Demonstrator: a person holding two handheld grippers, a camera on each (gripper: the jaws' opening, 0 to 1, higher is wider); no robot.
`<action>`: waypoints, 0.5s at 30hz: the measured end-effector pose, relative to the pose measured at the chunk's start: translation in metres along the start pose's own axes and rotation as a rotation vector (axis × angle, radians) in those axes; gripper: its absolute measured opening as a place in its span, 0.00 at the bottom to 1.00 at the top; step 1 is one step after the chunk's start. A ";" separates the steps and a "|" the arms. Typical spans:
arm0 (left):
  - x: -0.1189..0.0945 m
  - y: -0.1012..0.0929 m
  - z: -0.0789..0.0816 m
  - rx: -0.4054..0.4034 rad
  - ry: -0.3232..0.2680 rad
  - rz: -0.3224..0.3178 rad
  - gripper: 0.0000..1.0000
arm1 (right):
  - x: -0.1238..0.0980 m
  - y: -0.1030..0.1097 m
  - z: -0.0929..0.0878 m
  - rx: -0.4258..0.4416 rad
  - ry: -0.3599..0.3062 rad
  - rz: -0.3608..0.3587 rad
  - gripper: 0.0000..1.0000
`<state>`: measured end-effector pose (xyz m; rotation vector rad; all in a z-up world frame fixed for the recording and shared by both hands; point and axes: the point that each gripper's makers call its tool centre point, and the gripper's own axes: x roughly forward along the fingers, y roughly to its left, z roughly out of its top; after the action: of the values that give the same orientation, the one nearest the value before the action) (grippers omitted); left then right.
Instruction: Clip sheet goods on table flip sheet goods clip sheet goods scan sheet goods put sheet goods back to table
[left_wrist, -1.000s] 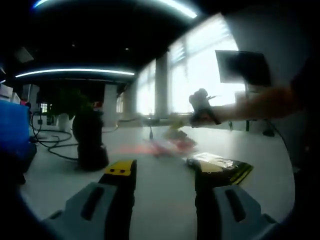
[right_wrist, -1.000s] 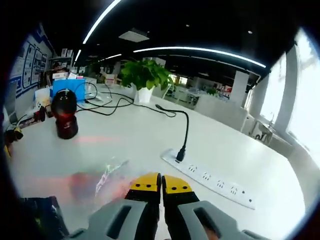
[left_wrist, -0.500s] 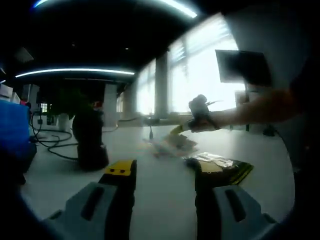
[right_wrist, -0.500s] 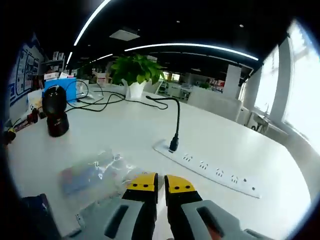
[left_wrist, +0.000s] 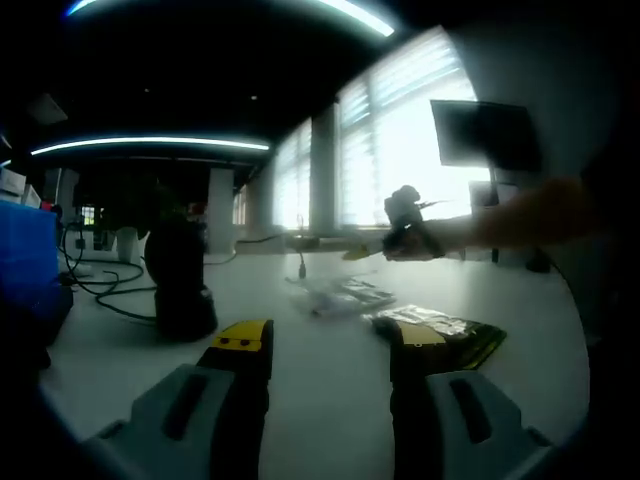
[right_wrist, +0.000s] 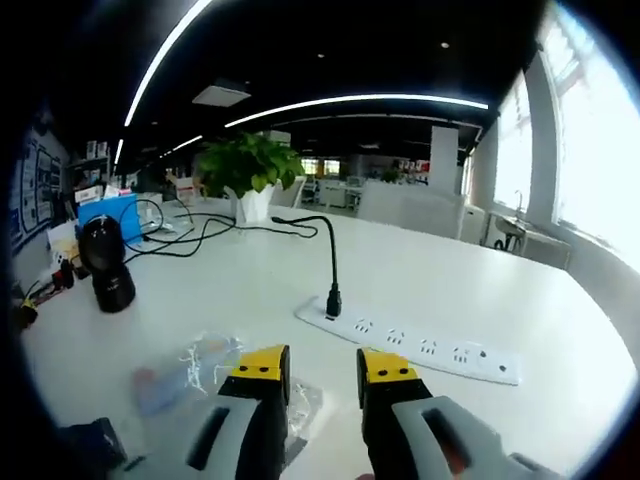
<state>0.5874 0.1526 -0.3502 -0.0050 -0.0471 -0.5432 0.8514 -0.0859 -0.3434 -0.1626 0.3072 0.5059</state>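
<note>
A clear plastic sheet packet (right_wrist: 188, 366) lies flat on the white table (right_wrist: 250, 290), just left of my right gripper (right_wrist: 323, 368), whose yellow-tipped jaws stand open with nothing between them. In the left gripper view the same packet (left_wrist: 342, 297) rests mid-table, and the right gripper (left_wrist: 402, 224) hovers above and behind it on a person's arm. My left gripper (left_wrist: 325, 345) is open and empty, low over the table. A black scanner (left_wrist: 178, 280) stands upright at the left; it also appears as the scanner (right_wrist: 106, 266).
A dark packet with yellow print (left_wrist: 440, 333) lies right of the clear one. A white power strip (right_wrist: 410, 341) with a black cable, a potted plant (right_wrist: 245, 165) and a blue box (right_wrist: 110, 212) sit further back on the table.
My right gripper has opened and let go of the clear packet, which now lies on the table. That gripper has drawn up and back. The left gripper has not moved.
</note>
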 end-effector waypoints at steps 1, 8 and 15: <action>0.000 0.000 0.000 0.000 0.000 0.000 0.40 | 0.000 0.006 0.003 0.000 -0.011 0.018 0.40; 0.000 0.000 0.000 0.002 -0.001 0.001 0.40 | -0.001 0.040 0.004 -0.030 -0.026 0.059 0.73; 0.000 0.000 0.001 0.001 -0.002 0.001 0.40 | -0.003 0.087 -0.025 -0.098 0.034 0.168 0.88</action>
<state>0.5868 0.1525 -0.3497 -0.0046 -0.0494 -0.5421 0.7991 -0.0180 -0.3730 -0.2419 0.3313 0.6860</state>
